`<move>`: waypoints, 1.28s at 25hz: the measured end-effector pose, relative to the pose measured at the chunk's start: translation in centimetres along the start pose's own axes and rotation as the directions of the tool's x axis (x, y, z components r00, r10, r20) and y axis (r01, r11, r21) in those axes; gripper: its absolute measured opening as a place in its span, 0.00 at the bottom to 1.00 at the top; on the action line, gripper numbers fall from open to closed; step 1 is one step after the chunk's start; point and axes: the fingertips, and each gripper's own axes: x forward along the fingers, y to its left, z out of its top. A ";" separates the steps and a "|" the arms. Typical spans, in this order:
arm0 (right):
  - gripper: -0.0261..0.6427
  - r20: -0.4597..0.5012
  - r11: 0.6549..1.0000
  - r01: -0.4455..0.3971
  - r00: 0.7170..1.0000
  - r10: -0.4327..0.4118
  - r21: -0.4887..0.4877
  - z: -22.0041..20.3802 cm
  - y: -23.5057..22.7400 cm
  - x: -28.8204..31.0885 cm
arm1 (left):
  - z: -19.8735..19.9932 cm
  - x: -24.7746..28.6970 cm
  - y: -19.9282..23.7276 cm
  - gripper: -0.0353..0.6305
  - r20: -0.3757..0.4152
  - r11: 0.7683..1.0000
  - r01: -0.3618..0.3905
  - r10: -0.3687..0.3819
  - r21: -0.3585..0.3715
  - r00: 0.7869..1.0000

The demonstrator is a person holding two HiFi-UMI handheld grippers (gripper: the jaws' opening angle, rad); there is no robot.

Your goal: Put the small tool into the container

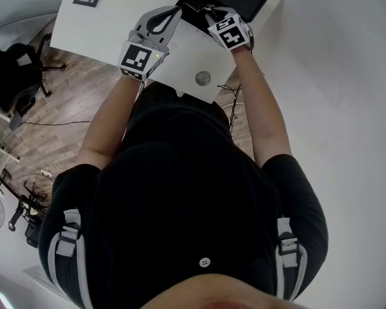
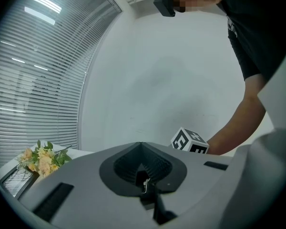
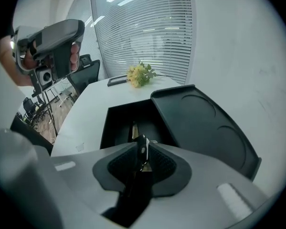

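Left gripper [image 2: 145,184] points up at a bare wall, away from the work. Its jaws are closed together. A tiny shiny bit shows where they meet, but it is too small to tell what it is. It does not seem to be helping with the job right now.

Right gripper [image 3: 139,162] has its jaws squeezed on the tool [image 3: 142,147], a small dark thing with a bit of silver. It holds the tool up in the air, right over the open container [image 3: 105,128] on the white tabletop [image 3: 86,113]. The lid [image 3: 200,123] lies flipped open to the right.

So the tool is picked up and in the right spot. It is not in the container yet. What looks left is to lower it and let go.
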 end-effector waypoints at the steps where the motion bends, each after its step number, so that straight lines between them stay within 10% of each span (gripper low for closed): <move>1: 0.17 -0.001 1.000 0.009 1.000 -0.009 -0.010 0.0 -0.2 0.0 | -0.1 -0.1 0.0 0.06 -0.001 1.000 -0.001 0.001 -0.001 1.000; 13: 0.18 0.196 0.996 0.093 0.976 -0.091 0.001 4.4 -0.4 -6.0 | 1.4 -0.7 -0.2 0.06 -0.013 0.999 0.005 -0.004 0.031 1.000; 19: 0.12 0.465 0.993 0.092 0.878 -0.113 0.068 8.6 1.1 -14.6 | 4.7 -1.0 -1.9 0.06 0.013 0.995 0.044 -0.045 0.088 0.999; 32: 0.06 0.735 0.987 0.137 0.661 -0.153 0.083 12.7 4.9 -29.2 | 11.6 -1.2 -7.8 0.06 0.065 0.968 0.170 -0.184 0.183 0.981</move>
